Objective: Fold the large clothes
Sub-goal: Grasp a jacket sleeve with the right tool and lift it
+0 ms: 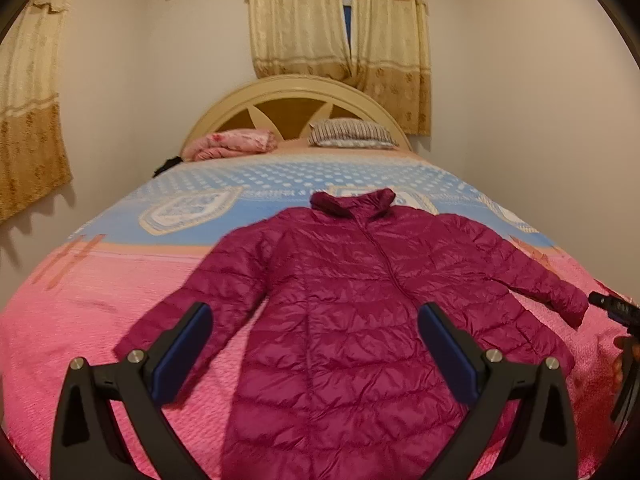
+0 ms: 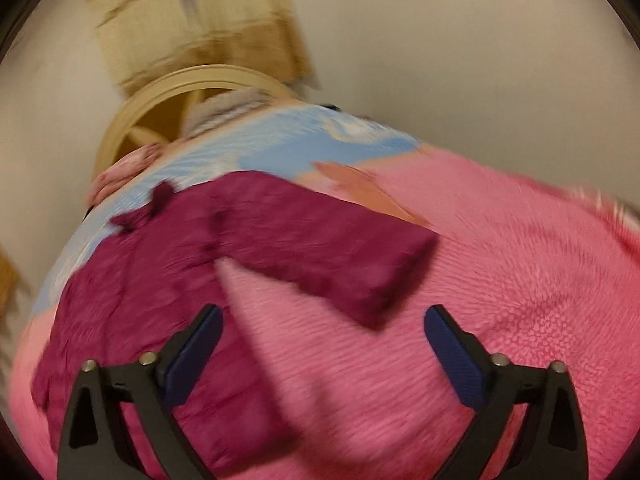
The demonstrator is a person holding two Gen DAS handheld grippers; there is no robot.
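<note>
magenta puffer jacket (image 1: 352, 312), no legible writing

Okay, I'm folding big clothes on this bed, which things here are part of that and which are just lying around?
Part of the job:
- purple jacket, spread flat
- left tongs, open
- right tongs, open
- bed cover under it

Just lying about:
- striped pillow
- pink folded blanket
- curtains

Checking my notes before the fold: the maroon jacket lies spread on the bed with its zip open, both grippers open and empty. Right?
Not quite: the jacket is zipped shut, as the left wrist view shows. It does lie spread on the bed, and the left gripper and right gripper are open and empty.
</note>
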